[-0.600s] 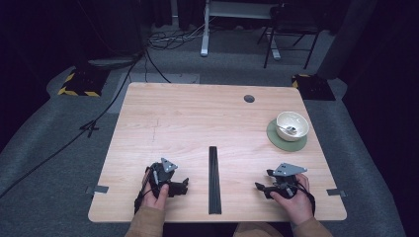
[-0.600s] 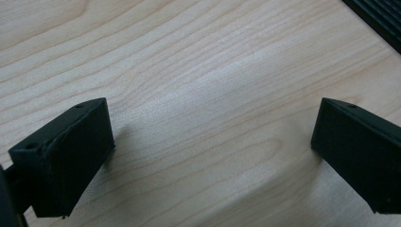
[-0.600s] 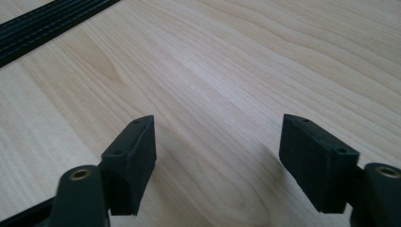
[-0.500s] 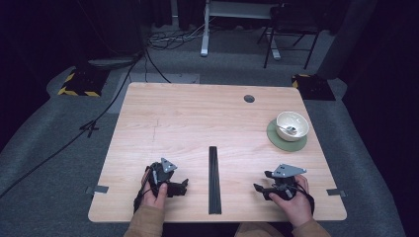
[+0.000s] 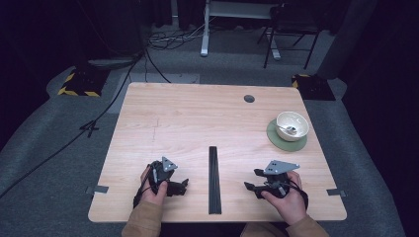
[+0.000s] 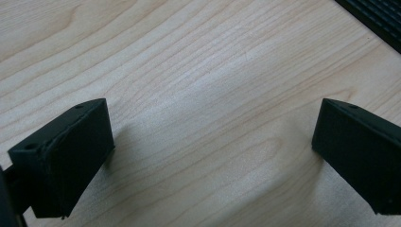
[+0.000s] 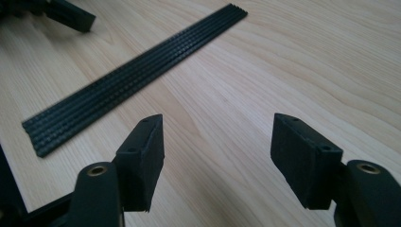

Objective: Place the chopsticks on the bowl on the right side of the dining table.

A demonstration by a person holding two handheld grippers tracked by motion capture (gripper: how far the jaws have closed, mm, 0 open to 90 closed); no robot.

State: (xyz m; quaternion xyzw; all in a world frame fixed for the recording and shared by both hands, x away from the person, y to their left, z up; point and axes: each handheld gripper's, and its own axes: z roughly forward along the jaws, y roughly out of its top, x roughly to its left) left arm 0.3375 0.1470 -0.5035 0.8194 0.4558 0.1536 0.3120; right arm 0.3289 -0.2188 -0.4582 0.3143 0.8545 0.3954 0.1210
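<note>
- High view: black ribbed strip (image 5: 213, 179) lies flat on the table (image 5: 197, 118), between left gripper (image 5: 182, 186) and right gripper (image 5: 250, 184)
- Left gripper view: jaws spread, empty
- Right gripper view: jaws parted, empty; strip probably light, stiff; pinch 1 end

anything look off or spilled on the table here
Nothing stands out. The black strip lies straight between the left gripper and right gripper, both open and empty. The bowl sits upright on its green coaster, spoon inside.
</note>
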